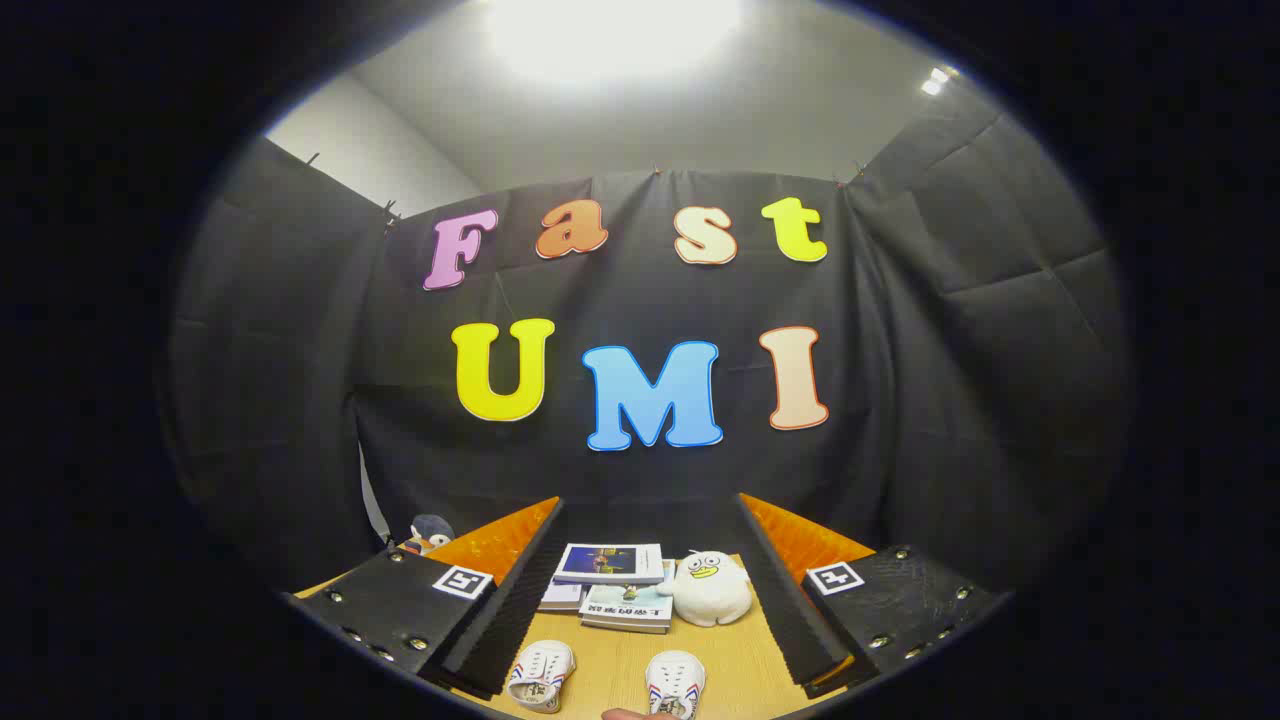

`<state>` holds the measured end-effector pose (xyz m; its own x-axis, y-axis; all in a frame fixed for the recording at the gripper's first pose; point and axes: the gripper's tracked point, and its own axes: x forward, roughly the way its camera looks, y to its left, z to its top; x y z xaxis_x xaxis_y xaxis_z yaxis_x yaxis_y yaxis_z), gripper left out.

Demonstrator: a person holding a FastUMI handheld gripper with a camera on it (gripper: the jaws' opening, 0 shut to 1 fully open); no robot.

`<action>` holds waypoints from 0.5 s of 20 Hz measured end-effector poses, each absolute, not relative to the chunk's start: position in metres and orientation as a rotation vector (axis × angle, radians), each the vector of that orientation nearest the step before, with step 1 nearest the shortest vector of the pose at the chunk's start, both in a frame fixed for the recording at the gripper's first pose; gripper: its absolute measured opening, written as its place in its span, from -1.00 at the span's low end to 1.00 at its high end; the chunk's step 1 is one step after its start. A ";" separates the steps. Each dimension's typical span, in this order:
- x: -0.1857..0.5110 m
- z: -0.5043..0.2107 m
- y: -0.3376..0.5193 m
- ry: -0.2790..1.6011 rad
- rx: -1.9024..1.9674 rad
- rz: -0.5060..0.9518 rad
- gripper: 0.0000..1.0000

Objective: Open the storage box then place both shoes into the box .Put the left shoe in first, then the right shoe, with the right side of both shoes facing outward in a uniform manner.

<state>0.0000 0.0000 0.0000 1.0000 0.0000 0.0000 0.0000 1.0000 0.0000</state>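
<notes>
My gripper has its ribbed fingers spread wide open with nothing in them, each carrying a square black-and-white marker tag. Between them on the wood-grain table sit two white canvas shoes, left one and right one, red-and-blue side stripes, long axes running roughly away from me. Just past those there's a stack of books and a round white plush duck, cover text too small to read.
</notes>
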 end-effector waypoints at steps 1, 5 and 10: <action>0.000 -0.002 0.003 0.005 -0.007 0.004 0.97; -0.005 0.003 0.000 0.002 -0.005 -0.024 0.97; -0.013 -0.001 0.005 0.003 -0.029 -0.037 0.97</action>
